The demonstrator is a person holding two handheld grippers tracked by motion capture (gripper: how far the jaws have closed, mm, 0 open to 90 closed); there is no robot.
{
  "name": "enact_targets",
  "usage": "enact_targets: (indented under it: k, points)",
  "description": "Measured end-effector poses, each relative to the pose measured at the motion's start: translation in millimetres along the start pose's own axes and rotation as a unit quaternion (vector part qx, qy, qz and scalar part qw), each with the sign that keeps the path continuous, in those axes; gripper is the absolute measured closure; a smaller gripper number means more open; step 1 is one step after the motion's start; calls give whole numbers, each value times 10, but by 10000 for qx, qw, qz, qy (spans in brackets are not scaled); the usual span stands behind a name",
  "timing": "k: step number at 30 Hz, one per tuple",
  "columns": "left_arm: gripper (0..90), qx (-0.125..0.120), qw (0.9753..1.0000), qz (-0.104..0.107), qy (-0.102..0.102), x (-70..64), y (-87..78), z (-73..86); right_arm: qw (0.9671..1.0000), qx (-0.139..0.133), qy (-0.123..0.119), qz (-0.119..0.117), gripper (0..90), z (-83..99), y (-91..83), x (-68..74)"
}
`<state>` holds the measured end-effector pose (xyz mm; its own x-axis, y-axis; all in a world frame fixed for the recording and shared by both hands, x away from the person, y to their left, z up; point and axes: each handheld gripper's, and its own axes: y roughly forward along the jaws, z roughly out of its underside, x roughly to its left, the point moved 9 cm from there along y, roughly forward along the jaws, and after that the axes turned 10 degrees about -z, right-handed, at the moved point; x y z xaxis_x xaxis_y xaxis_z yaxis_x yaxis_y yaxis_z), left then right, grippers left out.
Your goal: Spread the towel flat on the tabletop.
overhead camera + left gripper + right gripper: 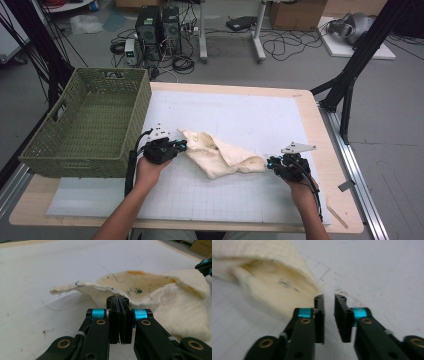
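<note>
The crumpled cream cotton cloth (223,157) lies mid-mat. The left gripper (117,300) pinches its nine o'clock edge; the right gripper (329,301), narrowly parted at three o'clock, holds nothing, so lifting now might drag the cloth lopsided.

The cloth (175,305) pinched between the left gripper's (117,301) matt black plastic fingers (113,315) is cream, soft and coarsely woven. Beneath them lies a smooth white gridded mat (240,120) on the pale wooden bench (330,150). The basket (90,125) is green wicker.
</note>
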<state>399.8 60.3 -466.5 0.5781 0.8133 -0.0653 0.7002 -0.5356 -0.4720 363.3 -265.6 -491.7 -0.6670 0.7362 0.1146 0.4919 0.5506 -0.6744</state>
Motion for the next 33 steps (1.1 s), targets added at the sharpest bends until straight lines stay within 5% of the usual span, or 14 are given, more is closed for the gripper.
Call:
enact_targets:
  k: [3, 8, 13, 16, 22, 25, 27, 33]
  points:
    - [873, -46, 10000, -13, -57, 38, -23, -9, 9995, -305, -80, 30, 599, -77, -47, 13]
    - [873, -60, 9999, -38, -119, 67, -29, -10, 9945, -822, -529, -382, 470, -364, -22, 232]
    - [870, -79, 9999, -26, -112, 59, -31, -15, 9869, -742, -1061, -967, 417, -553, 226, 586]
    - [868, -78, 9999, -17, -84, 53, -33, -15, 9816, -744, -1170, -1316, 427, -611, 340, 752]
    - [868, -97, 9999, -18, -60, 37, -30, -19, 9736, -532, -1479, -1657, 488, -644, 573, 1007]
    - [868, -91, 9999, -24, -53, 43, -34, -17, 9750, -269, -1687, -1424, 706, -609, 655, 997]
    - [869, -94, 9999, -32, -58, 47, -33, -17, 9789, -231, -1651, -1185, 829, -617, 658, 913]
    - [870, 56, 9999, -81, -23, 53, -4, 27, 9922, -422, -1059, -506, 844, -691, 577, 482]
